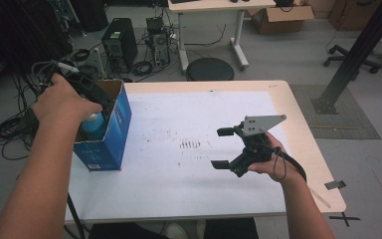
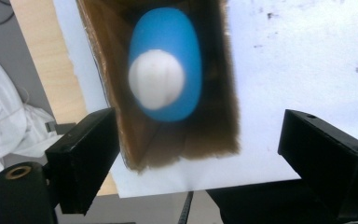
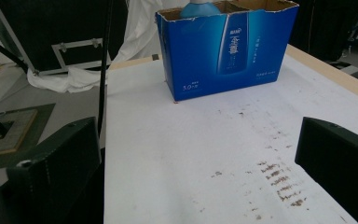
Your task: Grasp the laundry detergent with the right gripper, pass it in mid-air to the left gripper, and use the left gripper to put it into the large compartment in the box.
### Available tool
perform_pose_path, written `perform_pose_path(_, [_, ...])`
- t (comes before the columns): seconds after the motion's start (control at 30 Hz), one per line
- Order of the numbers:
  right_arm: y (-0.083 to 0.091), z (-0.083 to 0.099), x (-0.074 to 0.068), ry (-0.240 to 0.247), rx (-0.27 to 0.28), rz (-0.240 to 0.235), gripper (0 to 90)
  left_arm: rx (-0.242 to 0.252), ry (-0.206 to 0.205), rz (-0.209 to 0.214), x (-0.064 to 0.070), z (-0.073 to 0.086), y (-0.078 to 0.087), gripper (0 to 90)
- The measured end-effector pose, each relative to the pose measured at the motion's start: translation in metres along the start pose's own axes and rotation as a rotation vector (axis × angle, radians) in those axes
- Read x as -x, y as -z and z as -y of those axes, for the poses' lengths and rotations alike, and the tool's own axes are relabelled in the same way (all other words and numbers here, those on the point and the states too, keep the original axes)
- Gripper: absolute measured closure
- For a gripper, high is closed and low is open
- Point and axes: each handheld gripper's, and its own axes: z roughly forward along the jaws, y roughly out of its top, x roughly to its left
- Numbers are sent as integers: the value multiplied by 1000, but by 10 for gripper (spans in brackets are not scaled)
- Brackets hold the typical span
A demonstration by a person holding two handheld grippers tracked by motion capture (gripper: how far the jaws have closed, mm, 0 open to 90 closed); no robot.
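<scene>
the blue bottle (image 2: 168,65) stands in the open box (image 1: 110,130) at the table's (image 1: 204,189) left edge, left tongs (image 2: 196,154) apart above it, right tongs (image 1: 224,148) apart and idle; smooth plastic, likely slippery and fairly heavy, so grip the white cap (image 2: 156,79).

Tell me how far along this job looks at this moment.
Done: the blue bottle stands inside the open blue box. In hand: the left gripper hovers above it, jaws open, gripping nothing. The right gripper waits open over the table. Left: possibly withdrawing.
</scene>
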Motion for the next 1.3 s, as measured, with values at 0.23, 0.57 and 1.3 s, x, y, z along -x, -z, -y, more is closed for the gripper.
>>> perform_pose_path(0.23, [13, -9, -5, 22, -8, 20, 1, 18, -31, -5, 11, 3, 18, 80])
perform_pose_path(0.57, [37, -21, -12, 40, -56, 69, 2, 36, -97, 9, 31, 3, 34, 35])
perform_pose_path(1.3, [70, -82, 8, 130, -541, 200, 20, 28, -580, 143, 118, -4, 45, 2])
